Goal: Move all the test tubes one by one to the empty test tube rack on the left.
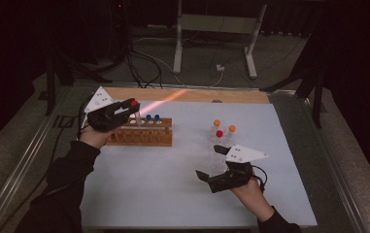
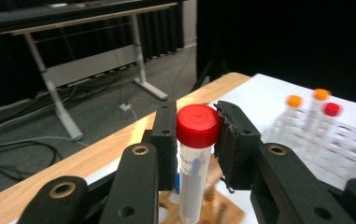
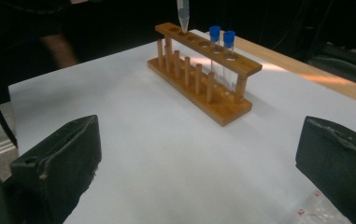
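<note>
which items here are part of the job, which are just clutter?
In the job:
- red-capped tube, clamped in left gripper
- wooden rack
- two blue-capped tubes in rack
- clear rack with capped tubes
- right gripper, open

Lying about:
- desk frame
- floor cables

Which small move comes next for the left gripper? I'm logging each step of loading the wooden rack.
Probably lower the red-capped tube straight down. The left gripper is shut on it just under the cap, and its pointed tip hangs right above an empty hole near the end of the wooden rack, apart from the two blue-capped tubes.
</note>
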{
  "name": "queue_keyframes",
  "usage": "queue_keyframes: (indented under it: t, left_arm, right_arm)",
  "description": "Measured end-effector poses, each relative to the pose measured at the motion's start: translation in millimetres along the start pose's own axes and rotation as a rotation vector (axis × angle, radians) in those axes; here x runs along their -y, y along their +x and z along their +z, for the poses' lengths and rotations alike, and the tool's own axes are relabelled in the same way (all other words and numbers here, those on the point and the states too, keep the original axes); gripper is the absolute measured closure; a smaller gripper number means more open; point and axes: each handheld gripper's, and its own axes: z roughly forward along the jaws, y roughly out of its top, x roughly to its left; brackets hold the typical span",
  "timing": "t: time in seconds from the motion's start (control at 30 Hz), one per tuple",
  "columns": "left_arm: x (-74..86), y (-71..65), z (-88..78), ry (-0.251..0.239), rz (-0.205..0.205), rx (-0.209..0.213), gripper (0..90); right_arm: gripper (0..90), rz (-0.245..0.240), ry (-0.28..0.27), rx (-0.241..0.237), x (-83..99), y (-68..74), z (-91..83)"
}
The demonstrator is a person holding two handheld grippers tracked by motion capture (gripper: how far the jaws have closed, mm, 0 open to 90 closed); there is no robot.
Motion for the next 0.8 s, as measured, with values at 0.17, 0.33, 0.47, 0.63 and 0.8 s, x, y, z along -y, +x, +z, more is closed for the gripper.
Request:
queue_keyframes:
  t: [0.17, 0.33, 0.47, 0.63, 0.8]
  left_arm:
    - [7.6, 11.8, 13.0, 0.001, -0.033, -0.023, 71.5]
    - [14.0, 17.9, 25.1, 0.001, -0.054, -0.036, 71.6]
    - [20.6, 19.7, 32.3, 0.011, -0.063, -0.049, 71.6]
    - [31.0, 18.6, 39.8, 0.031, -0.064, -0.051, 71.5]
    - [40.8, 18.6, 45.1, 0.045, -0.078, -0.048, 71.5]
  right_arm:
    - [0.0, 0.004, 0.001, -0.006, 0.7, -1.4, -0.5]
    - [0.0, -0.001, 0.002, -0.013, 1.6, -0.8, 0.7]
    - [0.0, 0.000, 0.000, -0.013, 2.0, -1.4, 0.0]
    - [0.0, 0.000, 0.000, -0.018, 2.4, -2.3, -0.8]
    - [0.1, 0.006, -0.003, -0.022, 2.8, -3.2, -1.1]
